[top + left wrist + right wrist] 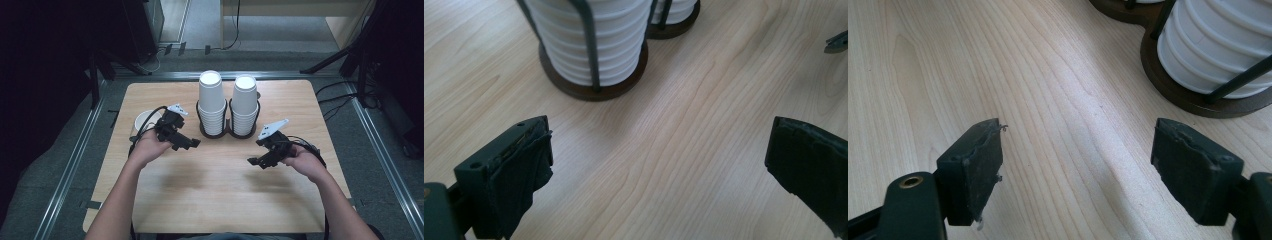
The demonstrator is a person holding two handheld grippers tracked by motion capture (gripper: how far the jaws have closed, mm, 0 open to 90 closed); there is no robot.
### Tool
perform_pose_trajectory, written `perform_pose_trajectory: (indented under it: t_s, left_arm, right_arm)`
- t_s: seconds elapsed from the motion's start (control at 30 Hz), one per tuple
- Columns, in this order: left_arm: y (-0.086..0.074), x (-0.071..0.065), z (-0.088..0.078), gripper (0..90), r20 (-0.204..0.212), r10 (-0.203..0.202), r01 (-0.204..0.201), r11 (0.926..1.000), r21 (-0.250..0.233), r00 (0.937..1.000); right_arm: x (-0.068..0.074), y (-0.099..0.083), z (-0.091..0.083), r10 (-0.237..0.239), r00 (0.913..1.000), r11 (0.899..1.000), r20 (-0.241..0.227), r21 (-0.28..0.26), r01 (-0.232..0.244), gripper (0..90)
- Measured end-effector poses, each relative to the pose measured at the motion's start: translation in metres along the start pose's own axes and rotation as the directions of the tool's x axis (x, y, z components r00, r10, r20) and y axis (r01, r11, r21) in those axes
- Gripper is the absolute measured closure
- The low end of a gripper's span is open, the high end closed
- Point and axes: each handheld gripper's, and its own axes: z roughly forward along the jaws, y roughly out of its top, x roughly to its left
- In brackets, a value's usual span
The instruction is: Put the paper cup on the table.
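The left gripper (pixel 192 143) has its fingers (pixel 524 170) wide apart with nothing between them but bare wood grain. It hovers above the surface (pixel 215 200), aimed toward the middle, just in front of and to the left of the cup holder (pixel 227 131). In the left gripper view the left stack of cups (pixel 589 45) stands close ahead in its dark wire cage on a round brown base, and the tip of the other gripper shows at the right edge.

The right gripper (pixel 254 162) also has its fingers (pixel 975 165) spread apart, holding nothing, over bare wood. It points inward, toward the left gripper, in front of and to the right of the holder. In the right gripper view the right stack of cups (pixel 1218 45) sits up and to the right, near the far finger but not touching it.

Both stacks stand upright side by side in the double holder at the back middle of the surface. A single white cup (pixel 144 120) stands at the left, just behind the left hand (pixel 150 147), partly hidden by the gripper and its cable.
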Motion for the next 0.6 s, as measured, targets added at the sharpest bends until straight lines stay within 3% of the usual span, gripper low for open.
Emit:
perform_pose_trajectory:
  t_s: [0.23,0.43,0.6]
  left_arm:
    - [0.002,-0.009,0.015,0.0,0.013,0.022,-0.022,0.9988,0.044,0.9997]
    - [0.003,-0.017,0.026,0.0,0.041,0.017,-0.018,0.9992,0.037,0.9990]
    - [0.004,-0.025,0.034,0.0,0.042,0.043,-0.045,0.9976,0.052,0.9982]
  right_arm:
    - [0.002,0.000,0.001,-0.003,1.0000,1.000,-0.003,0.003,0.003,20.8]
    - [0.002,0.000,0.002,-0.007,1.0000,1.000,-0.006,0.011,0.007,20.8]
    - [0.004,0.001,0.004,-0.014,0.9999,1.000,-0.009,0.014,0.014,20.8]
